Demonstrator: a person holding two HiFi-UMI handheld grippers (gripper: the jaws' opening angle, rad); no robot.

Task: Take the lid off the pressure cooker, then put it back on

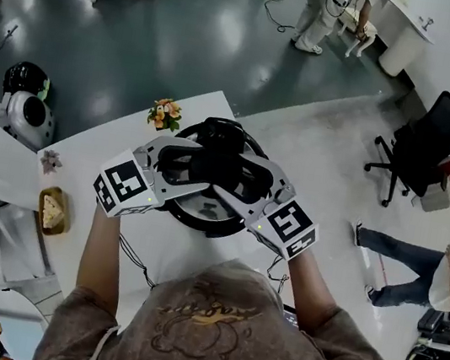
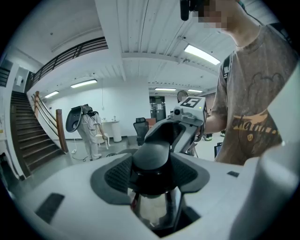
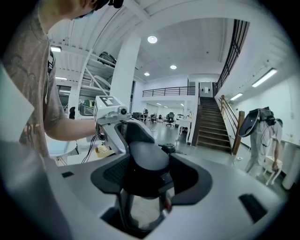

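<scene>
Here the person has both grippers on the lid (image 1: 203, 210) of the pressure cooker, which sits at the middle of the white table (image 1: 170, 253), straight in front of the body. The left gripper (image 2: 151, 163) is clamped on one end of the lid's black handle (image 3: 147, 157), its ribbed pads (image 2: 117, 174) pressing either side. The right gripper (image 3: 145, 172) grips the opposite end the same way. Both sets of jaws stand wide because the handle ends are bulky. Neither gripper is empty. Shiny metal or glass shows just beneath the handle in both gripper views. No view shows whether the lid has cleared the pot.

The main risk is probably uneven lifting. If one hand rises ahead of the other, the lid would tilt and its rim could catch on the pot, dragging the cooker across the table. The handle ends look smooth and rounded, so a pad could slide off under the lid's weight and let that side drop. The flowers (image 1: 165, 114) stand just behind the cooker, and a swing that way could knock them. On the return, a lid set down off-centre or turned wrong would likely not seat.
</scene>
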